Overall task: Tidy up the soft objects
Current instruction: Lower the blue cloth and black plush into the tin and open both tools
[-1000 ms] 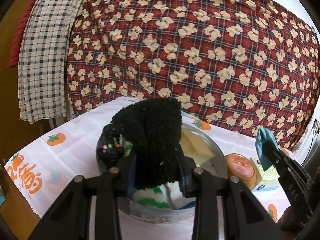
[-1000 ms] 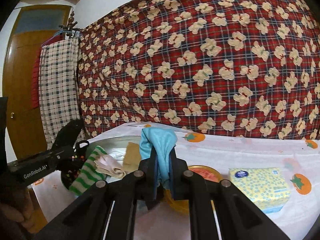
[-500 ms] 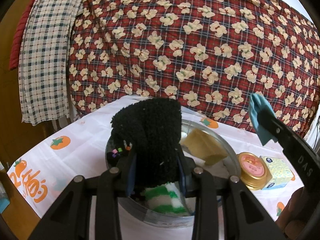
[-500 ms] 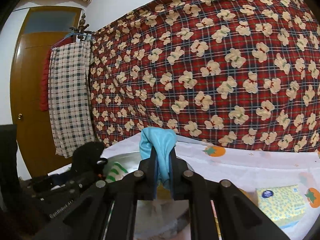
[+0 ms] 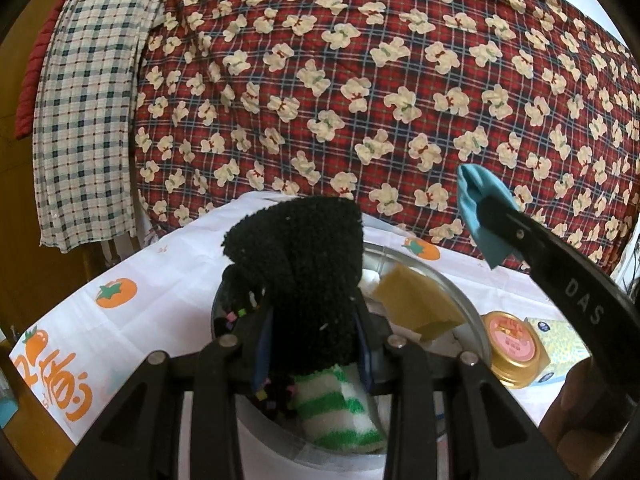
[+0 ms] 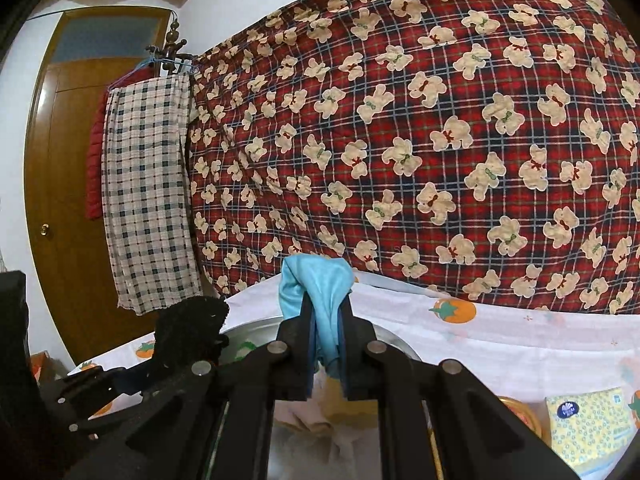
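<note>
Pinching a fuzzy black sock (image 5: 298,280) between the pads of the left gripper (image 5: 314,344), bunched upright and held just above the metal basin (image 5: 468,312) on the tomato-print tablecloth (image 5: 160,280). Clamping a thin light-blue cloth (image 6: 316,292) in the right gripper (image 6: 326,344) — raised above the basin's near rim, folded over the fingertips and drooping a little below them. Lying in the basin: a green-and-white striped sock (image 5: 336,412), a tan folded cloth (image 5: 420,300) and some white fabric. Judging both held pieces as light, limp and compressible — sagging wherever unsupported, unlikely to break, likely to slip only if gripped by a loose edge. Looking bulky and springy, the black sock, so best pinched across its thick middle. Looking smoother and thinner, the blue cloth, so best taken at a doubled fold rather than a single layer. Sitting beside the basin, apart from the soft things: a gold-lidded jar (image 5: 512,344) and a yellow tissue pack (image 5: 556,344).
</note>
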Action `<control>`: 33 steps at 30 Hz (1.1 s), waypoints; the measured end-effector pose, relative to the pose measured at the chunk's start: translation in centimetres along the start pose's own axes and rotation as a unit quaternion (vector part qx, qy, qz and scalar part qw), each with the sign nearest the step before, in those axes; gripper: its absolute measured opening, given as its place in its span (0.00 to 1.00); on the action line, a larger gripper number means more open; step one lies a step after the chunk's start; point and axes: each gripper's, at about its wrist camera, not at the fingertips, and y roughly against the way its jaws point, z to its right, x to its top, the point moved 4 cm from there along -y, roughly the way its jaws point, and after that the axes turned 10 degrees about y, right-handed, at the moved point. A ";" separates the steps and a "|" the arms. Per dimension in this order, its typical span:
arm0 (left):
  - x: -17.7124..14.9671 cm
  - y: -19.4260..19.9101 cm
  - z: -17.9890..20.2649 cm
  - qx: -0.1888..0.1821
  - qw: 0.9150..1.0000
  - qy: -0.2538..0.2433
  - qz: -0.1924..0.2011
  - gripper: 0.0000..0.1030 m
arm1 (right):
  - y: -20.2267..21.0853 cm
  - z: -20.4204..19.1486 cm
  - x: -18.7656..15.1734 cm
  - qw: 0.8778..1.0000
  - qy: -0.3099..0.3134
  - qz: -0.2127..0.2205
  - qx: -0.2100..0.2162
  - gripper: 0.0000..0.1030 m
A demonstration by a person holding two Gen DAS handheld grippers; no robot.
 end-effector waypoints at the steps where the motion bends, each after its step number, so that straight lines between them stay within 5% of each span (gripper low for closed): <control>1: 0.1 -0.1 0.1 0.001 1.000 -0.001 0.000 0.32 | -0.3 0.1 0.1 1.000 -0.004 -0.001 0.002 0.10; 21: 1.7 -3.8 2.1 -0.013 0.999 -0.020 -0.037 0.32 | -6.8 1.6 1.8 0.998 -0.003 -0.067 0.010 0.10; 33: 1.3 -6.9 2.6 0.000 0.996 -0.034 -0.085 0.32 | -12.5 2.3 -0.5 0.983 -0.024 -0.177 0.033 0.10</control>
